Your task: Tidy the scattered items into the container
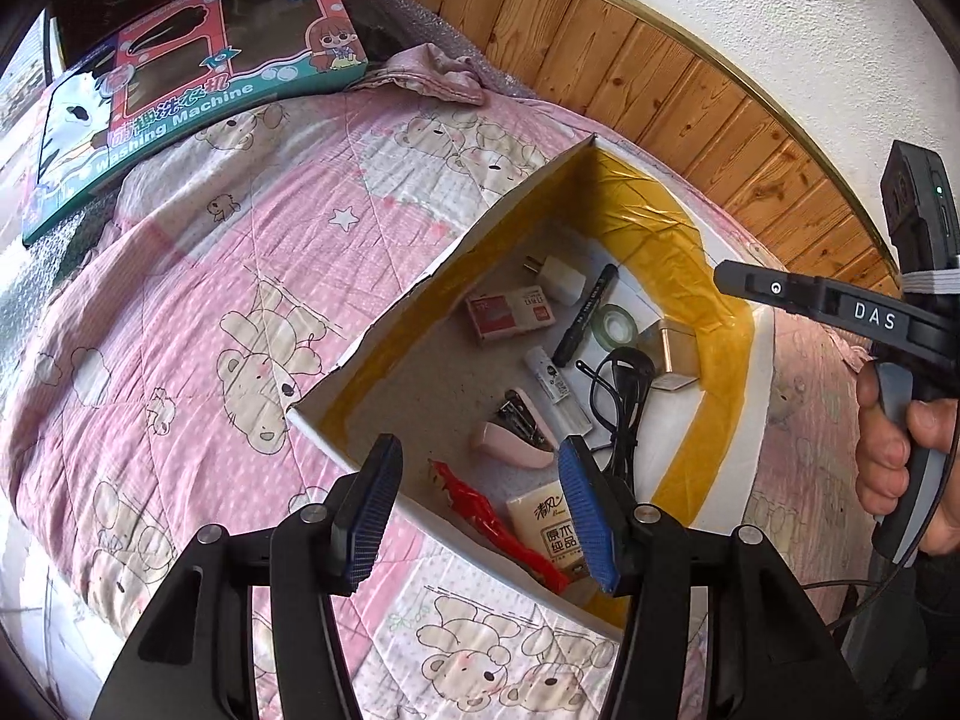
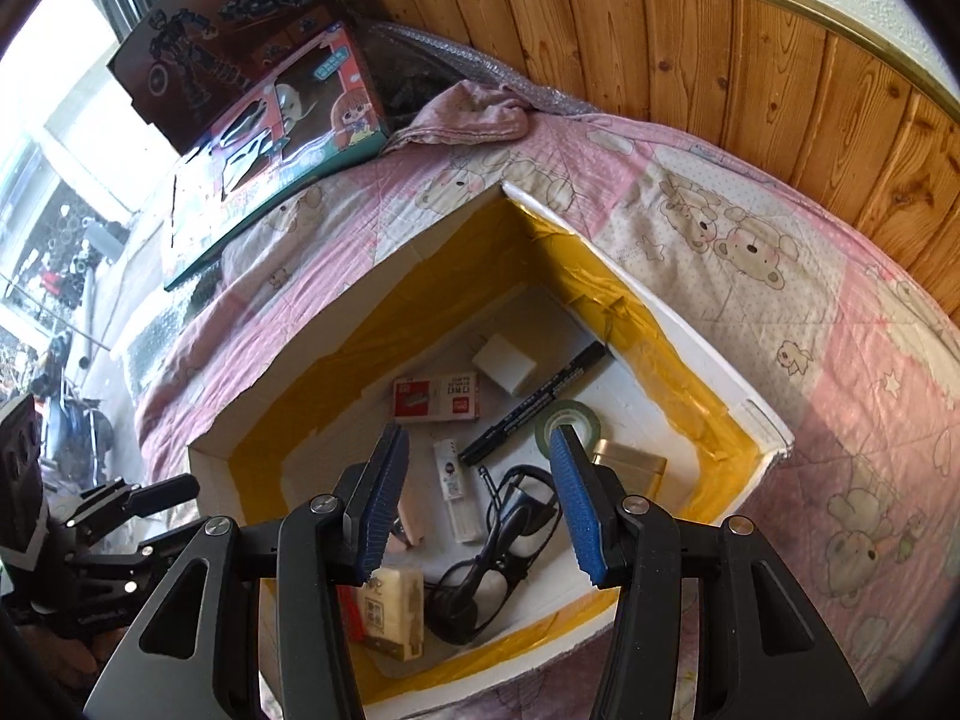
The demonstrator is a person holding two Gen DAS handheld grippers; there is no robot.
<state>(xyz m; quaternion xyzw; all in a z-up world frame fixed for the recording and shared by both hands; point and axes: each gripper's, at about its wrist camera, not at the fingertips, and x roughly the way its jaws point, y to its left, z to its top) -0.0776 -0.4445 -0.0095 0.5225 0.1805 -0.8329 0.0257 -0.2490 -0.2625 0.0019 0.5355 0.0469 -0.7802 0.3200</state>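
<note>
A white foam box lined with yellow tape lies on the bed. Inside it are a white charger, a red staple box, a black marker, a tape roll, a gold tin, a black cable, a pink stapler, a red wrapper and a tissue pack. My left gripper hangs open over the box's near edge. Open and holding nothing, my right gripper hovers above the box.
Pink bear-print bedding covers the bed. A toy washing-machine box and a pink cloth lie at the far end. Wood panelling runs along the wall. A hand holds the right gripper's handle.
</note>
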